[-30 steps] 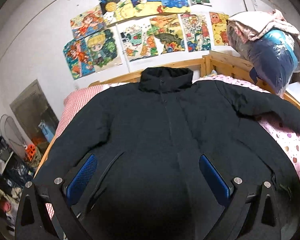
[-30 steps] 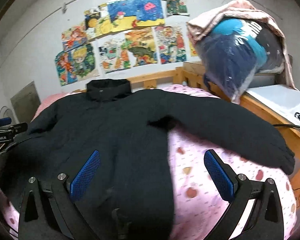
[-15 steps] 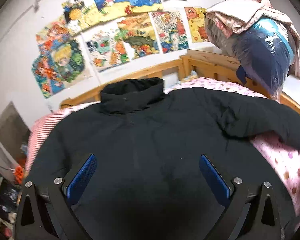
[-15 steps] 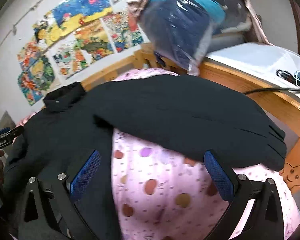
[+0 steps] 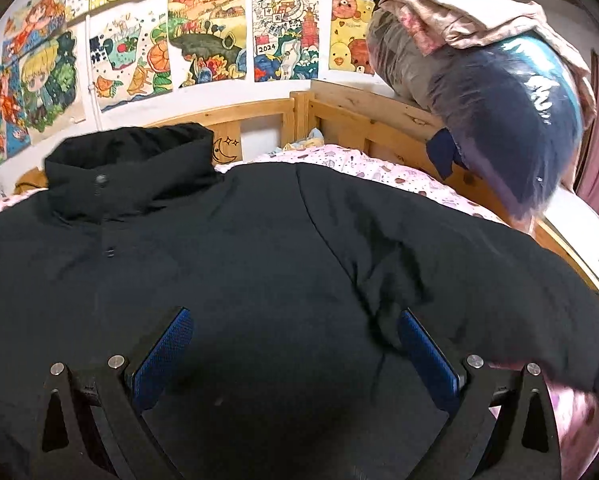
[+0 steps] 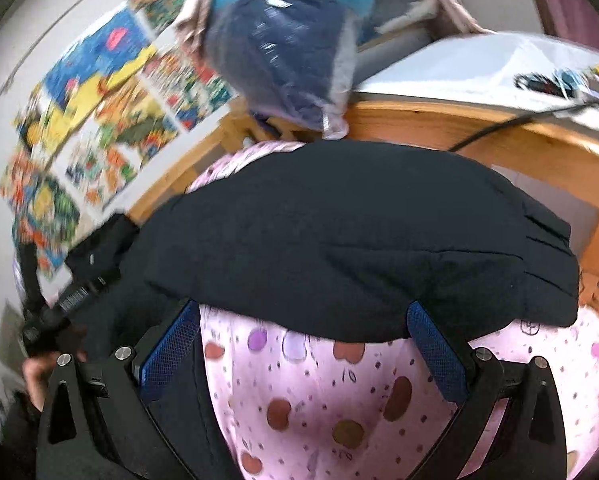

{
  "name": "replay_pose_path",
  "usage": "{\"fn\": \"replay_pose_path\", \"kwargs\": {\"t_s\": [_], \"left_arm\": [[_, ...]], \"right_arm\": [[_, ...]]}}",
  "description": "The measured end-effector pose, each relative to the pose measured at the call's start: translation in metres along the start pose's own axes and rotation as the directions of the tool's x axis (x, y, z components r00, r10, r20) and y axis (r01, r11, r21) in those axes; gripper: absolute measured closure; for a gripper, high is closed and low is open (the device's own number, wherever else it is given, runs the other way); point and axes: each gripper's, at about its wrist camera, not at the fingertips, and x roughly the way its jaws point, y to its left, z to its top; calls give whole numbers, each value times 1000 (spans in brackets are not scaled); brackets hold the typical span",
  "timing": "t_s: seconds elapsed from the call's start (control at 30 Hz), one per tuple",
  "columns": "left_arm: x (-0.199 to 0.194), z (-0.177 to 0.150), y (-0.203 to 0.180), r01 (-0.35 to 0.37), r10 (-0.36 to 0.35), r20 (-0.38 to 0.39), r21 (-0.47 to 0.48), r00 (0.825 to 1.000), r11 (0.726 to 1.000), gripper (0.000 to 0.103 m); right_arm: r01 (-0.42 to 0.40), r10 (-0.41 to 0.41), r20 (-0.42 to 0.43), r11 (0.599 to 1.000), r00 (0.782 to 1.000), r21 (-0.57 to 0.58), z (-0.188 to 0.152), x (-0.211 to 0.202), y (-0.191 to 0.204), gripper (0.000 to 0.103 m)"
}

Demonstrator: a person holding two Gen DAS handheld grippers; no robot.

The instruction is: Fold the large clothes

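A large black padded jacket [image 5: 259, 264] lies face up and spread flat on a bed with pink spotted bedding [image 5: 363, 164], collar toward the headboard. My left gripper [image 5: 295, 344] hovers open over the jacket's chest, nothing between its blue pads. In the right wrist view the jacket's sleeve [image 6: 359, 240] stretches out across the pink sheet [image 6: 319, 400]. My right gripper [image 6: 303, 348] is open just in front of that sleeve's near edge. The left gripper and the hand holding it [image 6: 43, 328] show at the far left of the right wrist view.
A wooden headboard [image 5: 339, 116] and side rail [image 6: 499, 132] frame the bed. A plastic-wrapped bundle of bedding [image 5: 499, 120] sits on the corner of the frame. Drawings [image 5: 207, 40] cover the wall. A white surface with cables [image 6: 539, 76] lies beyond the rail.
Both grippers have moved forward and to the right over the bed. The left one is now nearer the collar; the right one has closed in on the outstretched sleeve. Both stay open.
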Motion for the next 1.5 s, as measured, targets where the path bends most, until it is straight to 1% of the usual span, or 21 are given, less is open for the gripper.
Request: {"fn": "replay_pose_path", "kwargs": {"t_s": [0.13,0.17,0.27,0.4,0.5,0.6,0.63,0.7,0.73,0.77,0.8,0.87,0.9,0.97,1.03,1.13,1.2,1.23,1.33,1.43,1.5], "left_arm": [[36,-7,11,-8,3,-72,-63,997,998,0],[45,-11,18,5,-14,-98,-92,995,996,0],[64,-24,30,117,-138,-133,-153,981,981,0],[83,-34,22,88,-105,-180,-100,978,991,0],[91,-43,10,43,-48,-193,-30,980,999,0],[92,-49,9,44,-48,-177,-28,983,999,0],[92,-50,10,47,-51,-174,-31,983,998,0],[93,-53,11,54,-60,-169,-40,984,998,0],[93,-53,11,56,-62,-168,-41,984,998,0],[93,-54,11,58,-64,-165,-43,984,997,0],[92,-53,13,60,-66,-163,-45,984,997,0],[89,-56,12,71,-78,-148,-49,986,996,0],[84,-58,16,88,-95,-136,-61,986,994,0],[72,-63,26,131,-141,-115,-92,983,987,0],[63,-64,37,175,-190,-106,-139,976,975,0],[48,-63,60,224,-261,-116,-261,958,939,0],[34,-62,75,222,-276,-126,-331,953,917,0],[26,-61,83,195,-257,-139,-353,956,915,0],[1,-58,107,98,-166,-159,-366,973,925,0],[-32,-57,141,43,-105,-139,-393,985,919,0],[-60,-59,167,19,-74,-116,-418,990,908,0]], "right_arm": [[1,-9,73,994,997,112,0,6,-4,1],[13,-22,77,992,997,124,1,9,-2,1],[50,-59,92,994,994,101,5,18,5,1],[49,-72,131,984,989,170,13,26,-2,1],[-6,-48,183,958,982,286,14,25,-17,1],[-61,-41,247,919,968,390,10,27,-30,2],[-63,-52,263,910,963,409,7,27,-31,10],[-30,-103,272,896,957,443,3,26,-35,32],[-6,-129,266,890,955,455,1,27,-37,50],[7,-145,259,884,955,468,0,28,-39,59],[3,-142,257,879,956,476,0,28,-44,61],[-11,-124,255,882,959,471,5,27,-48,79],[-16,-118,260,887,958,462,8,26,-48,83],[-15,-116,293,912,949,409,19,17,-41,90],[2,-112,333,949,936,315,29,4,-24,92],[8,-73,394,986,916,165,46,-12,9,93],[0,-10,439,1000,899,24,58,-26,43,93],[7,13,455,999,890,-42,62,-31,60,93],[79,58,498,965,865,-249,64,-45,117,93],[159,114,526,881,843,-446,51,-51,178,93],[180,166,521,817,837,-548,39,-53,215,93]]}}
